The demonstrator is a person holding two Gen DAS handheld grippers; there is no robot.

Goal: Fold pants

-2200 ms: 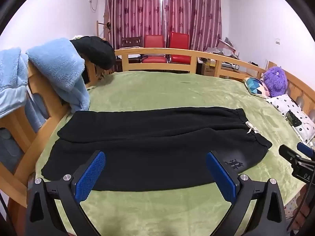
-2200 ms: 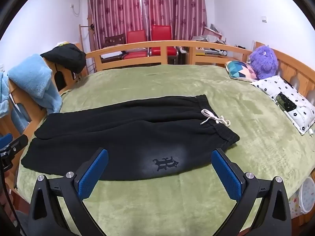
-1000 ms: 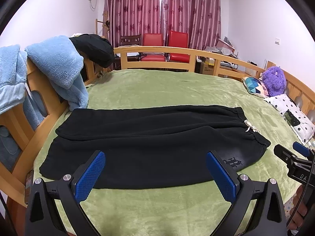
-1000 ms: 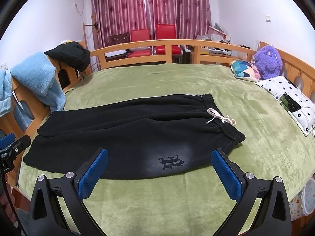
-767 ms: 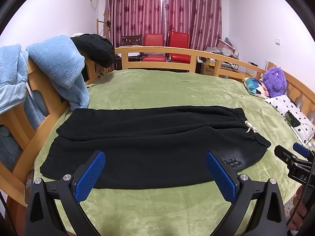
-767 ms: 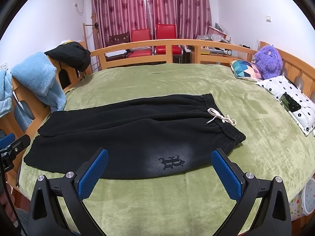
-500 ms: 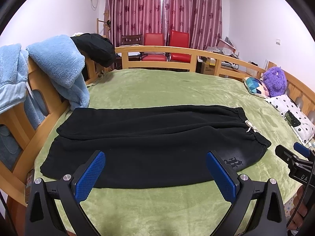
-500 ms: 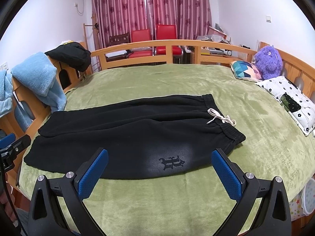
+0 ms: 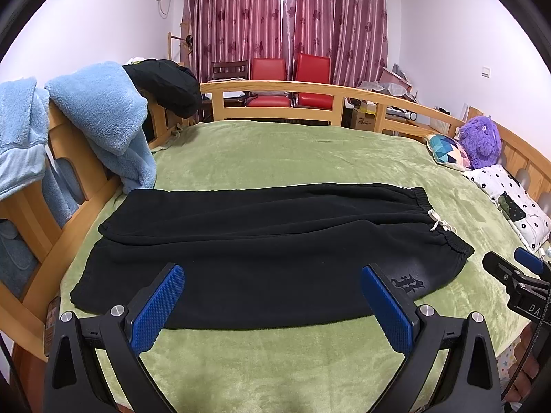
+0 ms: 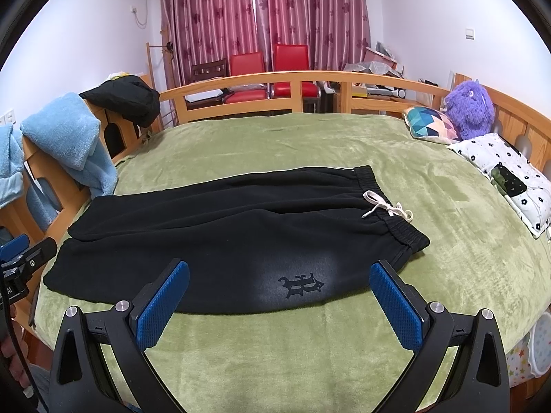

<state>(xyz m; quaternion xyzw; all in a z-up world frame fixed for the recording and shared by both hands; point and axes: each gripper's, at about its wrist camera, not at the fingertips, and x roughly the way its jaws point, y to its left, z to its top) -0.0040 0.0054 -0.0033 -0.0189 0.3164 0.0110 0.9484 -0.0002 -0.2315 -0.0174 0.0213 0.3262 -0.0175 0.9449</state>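
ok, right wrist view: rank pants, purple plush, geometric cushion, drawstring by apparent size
1. pants
2. purple plush, though it sits farther from the camera
3. geometric cushion, close to the plush; order unsure
4. drawstring

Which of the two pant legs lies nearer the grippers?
The leg bearing the logo; it lies along the bed's near edge, while the other leg lies beyond it, towards the curtains.

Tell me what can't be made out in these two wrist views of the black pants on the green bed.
- Black fleece pants: their underside is hidden against the green plush blanket in both views.
- Dark embroidered logo: partly behind the blue pad of the left gripper in the left view.
- White round tub: cut off by the right view's rim.
- Cardboard box label: too small to read.
- Right gripper: only its fingers show.
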